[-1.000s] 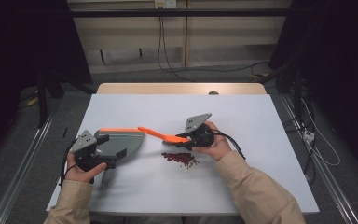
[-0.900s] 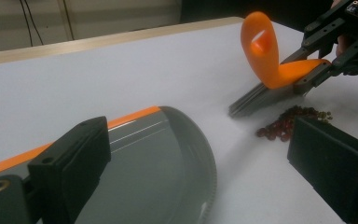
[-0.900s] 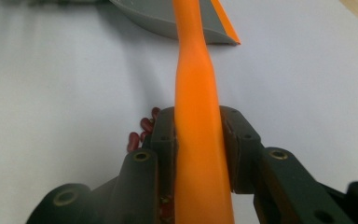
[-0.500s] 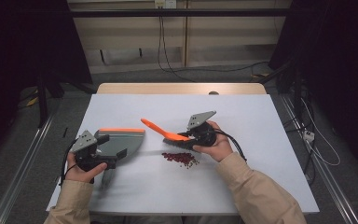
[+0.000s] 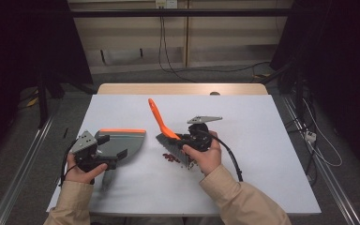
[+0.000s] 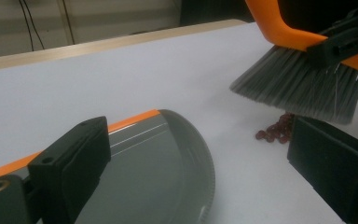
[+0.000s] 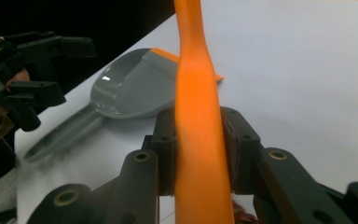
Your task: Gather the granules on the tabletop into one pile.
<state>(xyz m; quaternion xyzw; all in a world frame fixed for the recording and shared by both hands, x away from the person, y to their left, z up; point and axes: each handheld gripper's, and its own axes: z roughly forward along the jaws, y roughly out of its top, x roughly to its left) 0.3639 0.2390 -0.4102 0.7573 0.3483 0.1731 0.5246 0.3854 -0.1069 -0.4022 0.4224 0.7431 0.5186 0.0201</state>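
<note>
Brush (image 5: 168, 136), pinched in the right gripper (image 5: 187, 140), has tilted upright above the beads (image 5: 171, 158).

Glossy plastic dustpan (image 5: 122, 143) (grey, smooth)

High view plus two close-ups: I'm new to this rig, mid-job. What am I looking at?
A person at a white table holds a two-jaw tool in each hand. The high view looks down from above. Each close-up rides on one tool and looks along its black jaws. The right tool is clamped on the handle of an orange brush, whose grey bristles hang over a small heap of red beads. The left tool stands open over a grey dustpan lying on the table.
</note>
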